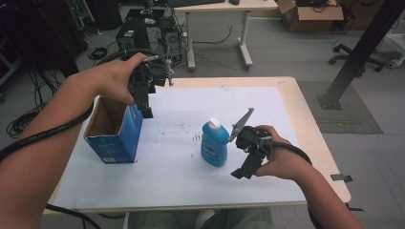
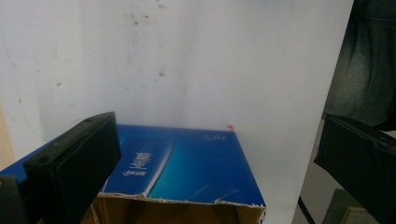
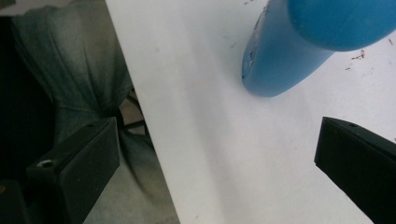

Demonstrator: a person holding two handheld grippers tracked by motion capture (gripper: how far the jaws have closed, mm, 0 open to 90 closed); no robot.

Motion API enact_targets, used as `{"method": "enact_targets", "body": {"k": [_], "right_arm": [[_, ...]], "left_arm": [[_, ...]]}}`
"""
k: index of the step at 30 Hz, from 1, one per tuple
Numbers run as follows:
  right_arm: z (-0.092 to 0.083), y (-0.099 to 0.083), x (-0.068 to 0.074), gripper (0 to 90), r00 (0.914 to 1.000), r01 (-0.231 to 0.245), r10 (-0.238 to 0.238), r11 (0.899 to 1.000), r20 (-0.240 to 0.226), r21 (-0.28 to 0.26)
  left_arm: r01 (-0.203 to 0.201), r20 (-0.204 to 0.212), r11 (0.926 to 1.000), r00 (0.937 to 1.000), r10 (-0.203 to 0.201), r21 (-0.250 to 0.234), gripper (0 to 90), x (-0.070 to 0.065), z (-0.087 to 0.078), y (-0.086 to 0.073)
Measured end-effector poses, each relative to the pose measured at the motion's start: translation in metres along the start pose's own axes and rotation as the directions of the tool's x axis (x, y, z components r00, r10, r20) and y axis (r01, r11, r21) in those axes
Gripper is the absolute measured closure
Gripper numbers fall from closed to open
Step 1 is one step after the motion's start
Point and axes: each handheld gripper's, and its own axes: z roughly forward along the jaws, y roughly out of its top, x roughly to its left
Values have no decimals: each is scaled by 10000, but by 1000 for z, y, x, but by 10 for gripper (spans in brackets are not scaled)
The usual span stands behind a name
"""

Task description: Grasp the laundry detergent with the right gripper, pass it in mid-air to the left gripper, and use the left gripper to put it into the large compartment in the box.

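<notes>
An open-topped blue cardboard box (image 1: 114,131) stands on the left of the white sheet (image 1: 176,162) that covers the table. My left gripper (image 1: 143,109) hangs just above the box's far right corner, jaws pointing down. In the left gripper view the left gripper (image 2: 217,140) is open, with the blue box (image 2: 187,163) below it and nothing between its jaws. A blue bottle (image 1: 215,145) with a white cap stands mid-table. My right gripper (image 1: 241,171) sits just right of it, low over the sheet. The right gripper (image 3: 217,133) is open, apart from the bottle (image 3: 289,51).
The table's near edge (image 3: 140,107) runs close to the right gripper, with the person's trousers (image 3: 79,79) beyond it. Behind the table stand a computer tower (image 1: 133,33), a desk leg (image 1: 246,38), a cardboard box (image 1: 310,14) and a slanting black post (image 1: 358,52).
</notes>
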Motion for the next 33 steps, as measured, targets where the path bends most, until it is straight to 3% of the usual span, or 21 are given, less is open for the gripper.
{"method": "enact_targets", "body": {"k": [7,9,15,18,20,21,33], "right_arm": [[7,-7,-7,2,9985,-483,500,9967,233,-648],[12,-12,-10,2,9972,-664,695,9923,262,-1042],[17,-18,-13,2,9957,-813,871,9846,309,-1546],[21,-22,-14,1,9928,-913,1054,9737,572,-2089],[22,-22,-14,0,9922,-922,1081,9716,621,-2179],[24,-22,-14,0,9909,-880,1101,9652,778,-2461],[39,-25,-15,0,9887,-991,1305,9382,736,-3316]], "left_arm": [[-43,50,10000,10000,42,47,1,0,1,0],[-14,36,10000,10000,14,29,1,0,2,0],[-57,31,10000,10000,57,30,2,0,1,1],[-17,-1,10000,10000,17,43,2,0,1,3],[-37,-1,10000,10000,37,-8,1,-1,0,3],[-97,34,9999,9999,97,-101,1,-2,0,4],[6,32,10000,10000,-6,-68,1,1,1,2]]}}
